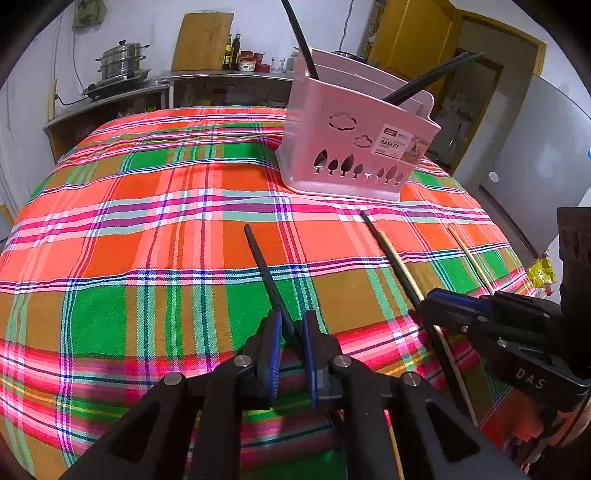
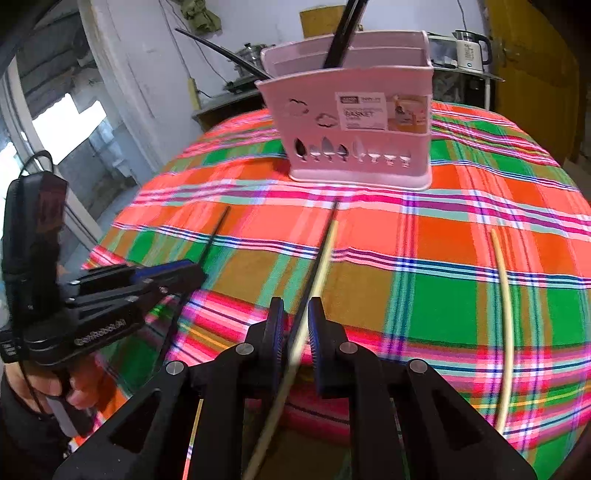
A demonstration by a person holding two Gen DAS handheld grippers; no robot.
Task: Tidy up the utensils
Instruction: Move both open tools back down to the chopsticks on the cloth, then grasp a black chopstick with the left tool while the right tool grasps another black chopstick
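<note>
On the plaid tablecloth [image 1: 147, 229] stands a pink utensil basket [image 1: 354, 147] [image 2: 354, 122] with black chopsticks [image 1: 303, 40] leaning out of it. My left gripper [image 1: 293, 317] [image 2: 188, 273] is shut on a black chopstick [image 1: 264, 266], which runs slantwise between the pads toward the basket. To its right, my right gripper [image 2: 297, 304] [image 1: 424, 306] is shut on a black chopstick [image 2: 321, 251] and a pale bamboo chopstick [image 2: 328, 254] side by side. A second bamboo chopstick [image 2: 506, 325] [image 1: 469, 254] lies loose on the cloth further right.
Behind the table a counter holds a steamer pot [image 1: 120, 61], a cutting board [image 1: 203, 40], bottles and a kettle [image 2: 471, 51]. A yellow door [image 1: 413, 33] and a grey appliance [image 1: 535, 147] stand at the right. A person's hand [image 2: 48, 387] grips the left gripper's handle.
</note>
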